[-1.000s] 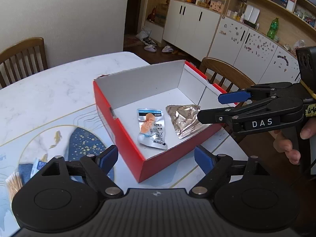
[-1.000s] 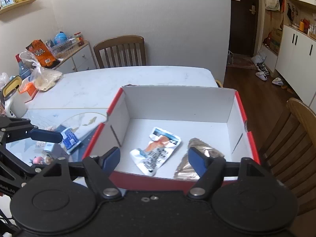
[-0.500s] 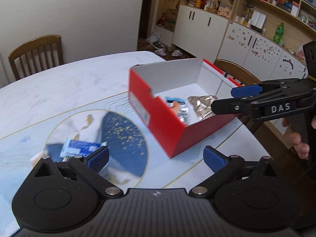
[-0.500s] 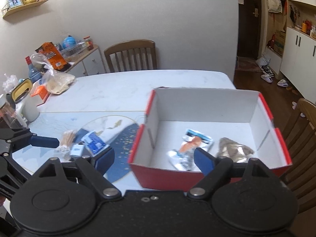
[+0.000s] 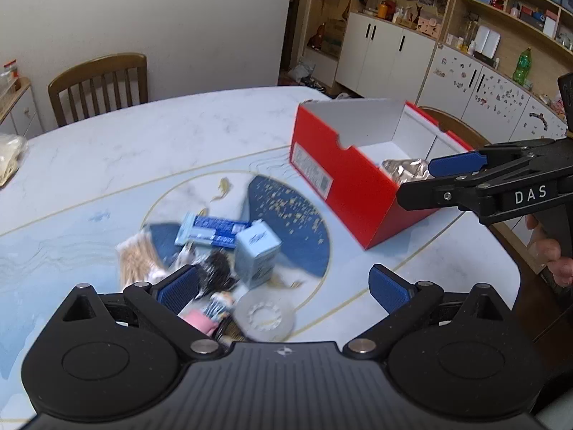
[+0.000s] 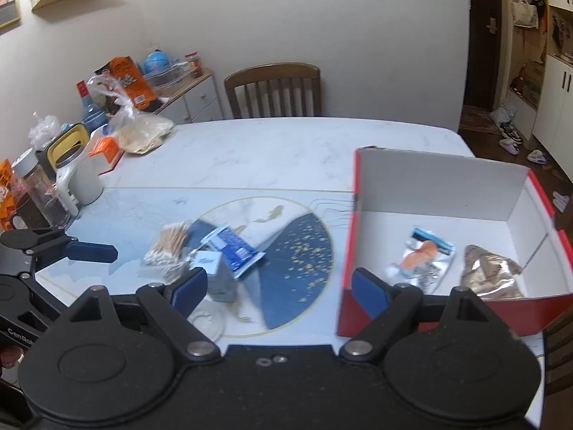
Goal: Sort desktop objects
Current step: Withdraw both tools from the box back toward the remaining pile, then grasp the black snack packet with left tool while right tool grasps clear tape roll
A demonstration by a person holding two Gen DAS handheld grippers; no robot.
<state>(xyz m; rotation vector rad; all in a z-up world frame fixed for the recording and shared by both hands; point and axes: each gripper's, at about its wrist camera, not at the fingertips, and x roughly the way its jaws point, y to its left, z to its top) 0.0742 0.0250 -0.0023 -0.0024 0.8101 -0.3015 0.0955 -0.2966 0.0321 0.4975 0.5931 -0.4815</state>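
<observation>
Left-wrist view, from left to right: at lower left of the frame, left gripper [image 5: 283,286], jaws spread wide and holding nothing, poised above a blurred heap of small items on the marble table [image 5: 125,150]; within the heap, a bundle of cotton swabs [image 5: 134,259], a blue-and-white packet [image 5: 211,231], a pale blue carton [image 5: 256,252] and, nearest the camera, a clear tape roll [image 5: 266,315]. At centre right, red box [image 5: 343,182], open-topped, white inside, well apart from the heap, with a crumpled silver foil pouch [image 5: 403,172] lying within. At right edge, right gripper [image 5: 426,182], jaws apart and empty, hung over the near corner of the box, with fingers of a hand [image 5: 551,258] on its handle. Right-wrist view, left to right: at far left, a white kettle [image 6: 80,175] and a glass jar [image 6: 37,193] on the table; left gripper seen side-on at lower left; the heap left of centre, inside the blue-and-gold circle of the mat [image 6: 301,251]; at right, the box, with a printed snack sachet [image 6: 422,258] lying flat just left of the foil pouch.
</observation>
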